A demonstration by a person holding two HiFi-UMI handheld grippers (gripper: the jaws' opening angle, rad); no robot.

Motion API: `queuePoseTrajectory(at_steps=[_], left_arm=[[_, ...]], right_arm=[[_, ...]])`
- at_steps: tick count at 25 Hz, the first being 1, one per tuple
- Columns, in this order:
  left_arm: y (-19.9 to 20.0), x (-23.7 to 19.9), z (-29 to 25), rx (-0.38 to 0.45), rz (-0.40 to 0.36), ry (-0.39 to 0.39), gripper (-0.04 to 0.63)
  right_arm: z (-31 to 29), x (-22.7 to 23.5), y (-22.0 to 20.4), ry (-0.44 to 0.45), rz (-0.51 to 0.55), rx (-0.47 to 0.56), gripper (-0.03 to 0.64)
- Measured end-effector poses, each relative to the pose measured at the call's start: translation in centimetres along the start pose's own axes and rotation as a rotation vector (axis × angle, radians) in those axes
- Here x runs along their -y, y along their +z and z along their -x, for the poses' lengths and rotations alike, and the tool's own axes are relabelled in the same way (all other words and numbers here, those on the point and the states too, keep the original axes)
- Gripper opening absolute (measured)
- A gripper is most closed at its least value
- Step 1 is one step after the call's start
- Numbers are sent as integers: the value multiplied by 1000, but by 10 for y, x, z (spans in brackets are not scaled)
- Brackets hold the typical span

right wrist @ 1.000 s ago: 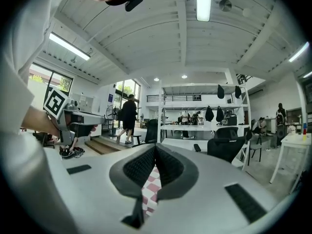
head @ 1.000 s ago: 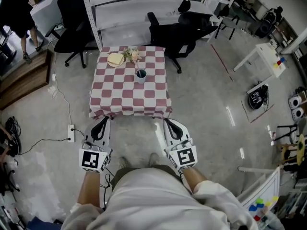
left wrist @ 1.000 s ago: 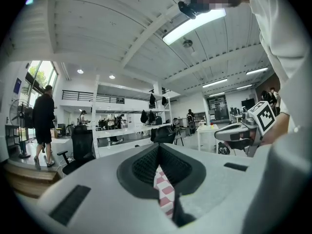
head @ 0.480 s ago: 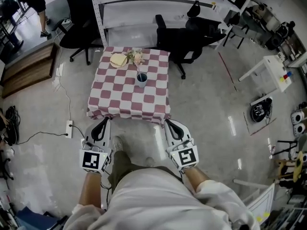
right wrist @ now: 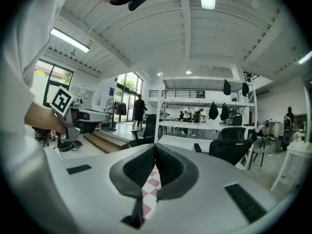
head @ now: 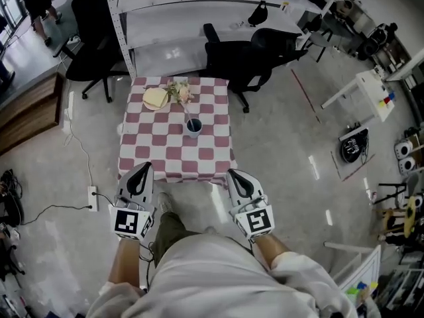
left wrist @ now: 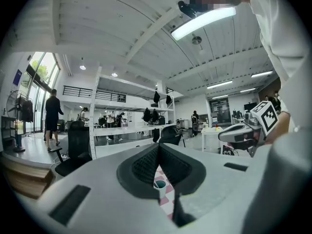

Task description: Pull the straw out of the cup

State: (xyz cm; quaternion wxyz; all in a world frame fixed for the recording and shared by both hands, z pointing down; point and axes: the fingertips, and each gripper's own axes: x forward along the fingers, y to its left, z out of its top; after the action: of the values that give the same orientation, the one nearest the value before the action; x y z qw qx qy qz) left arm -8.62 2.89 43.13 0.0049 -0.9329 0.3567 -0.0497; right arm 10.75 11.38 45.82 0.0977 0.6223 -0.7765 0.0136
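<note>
A dark blue cup stands on the red-and-white checkered table, right of its middle. A thin straw leans out of it toward the back left. In the head view my left gripper and right gripper are held side by side at the table's near edge, well short of the cup. Both are shut and empty. In the left gripper view the cup shows through the gap below the closed pads. Through the right gripper's pads only the checkered cloth shows.
A plate of bread and a small bunch of flowers sit at the table's far edge. Black office chairs and a white rack stand behind the table. A power strip and cable lie on the floor at left.
The person has walked toward the table. Both grippers, still shut and side by side, now reach its near edge instead of hanging over bare floor.
</note>
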Motion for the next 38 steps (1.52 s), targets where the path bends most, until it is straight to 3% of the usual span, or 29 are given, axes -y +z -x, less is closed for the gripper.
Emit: queuePoseTrajectory(at_steps=[13,19,26,34,38], left_arm=[[8,-114,-59,-12,-15,-135,3],[4,-132,-78,-22,-3,-105,3],[8,-128,-92,-25,19,-11,3],[12,-113,-105,-34,8,28,3],[12,-110,-106,-47,5,48,3]], right_arm=[[-129,-13,39,-105,-10,0,3],[-161,-7,35,-66,-8,-9,5],[-173,19,20,33,3,-35,5],[-179,34,3,131,13,-56,100],[-182,35,-6,178,6,-80,178]])
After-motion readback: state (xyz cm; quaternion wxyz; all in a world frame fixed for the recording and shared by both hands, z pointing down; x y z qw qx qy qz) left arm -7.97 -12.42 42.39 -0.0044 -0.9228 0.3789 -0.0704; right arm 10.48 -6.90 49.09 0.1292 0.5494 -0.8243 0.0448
